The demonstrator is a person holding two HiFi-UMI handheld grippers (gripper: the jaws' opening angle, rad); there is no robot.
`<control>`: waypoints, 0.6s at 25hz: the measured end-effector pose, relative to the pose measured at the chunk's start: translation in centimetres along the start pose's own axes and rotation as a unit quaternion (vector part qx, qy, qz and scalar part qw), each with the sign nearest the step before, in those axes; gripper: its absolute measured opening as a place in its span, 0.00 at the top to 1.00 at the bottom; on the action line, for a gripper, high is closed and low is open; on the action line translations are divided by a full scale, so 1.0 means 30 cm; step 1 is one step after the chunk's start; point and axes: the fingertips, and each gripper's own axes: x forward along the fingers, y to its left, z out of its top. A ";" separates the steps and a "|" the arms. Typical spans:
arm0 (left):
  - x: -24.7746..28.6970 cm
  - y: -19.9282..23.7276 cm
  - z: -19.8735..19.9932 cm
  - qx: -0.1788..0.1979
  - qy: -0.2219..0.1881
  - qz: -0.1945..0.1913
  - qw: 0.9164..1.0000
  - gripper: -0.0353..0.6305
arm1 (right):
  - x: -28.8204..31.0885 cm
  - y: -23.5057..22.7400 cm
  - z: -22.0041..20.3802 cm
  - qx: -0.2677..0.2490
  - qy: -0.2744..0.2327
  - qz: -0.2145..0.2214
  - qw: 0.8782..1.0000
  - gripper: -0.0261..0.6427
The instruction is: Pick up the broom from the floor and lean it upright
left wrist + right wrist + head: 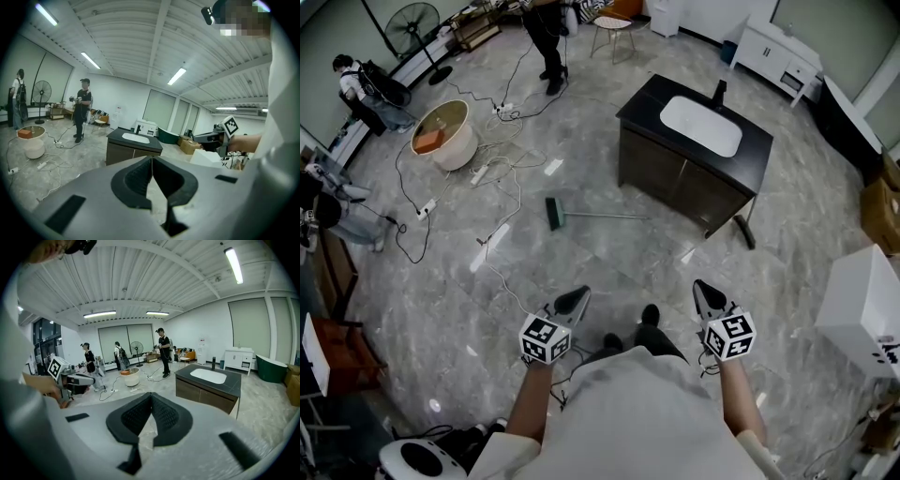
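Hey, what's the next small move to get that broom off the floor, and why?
Probably step forward toward the broom, which lies flat on the floor before the sink cabinet, well ahead of both grippers. The left gripper and right gripper have jaws together and hold nothing, so opening one on the way seems sensible.

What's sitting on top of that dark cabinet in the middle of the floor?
A white basin sunk into its black top, and a dark upright fixture, likely a tap, at the back edge. What's inside the cabinet is hidden behind closed fronts.
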 end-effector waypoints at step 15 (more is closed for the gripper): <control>0.220 0.088 0.018 -0.010 0.024 0.002 1.000 0.93 | 0.230 -0.171 0.038 0.000 0.022 0.027 0.999 0.96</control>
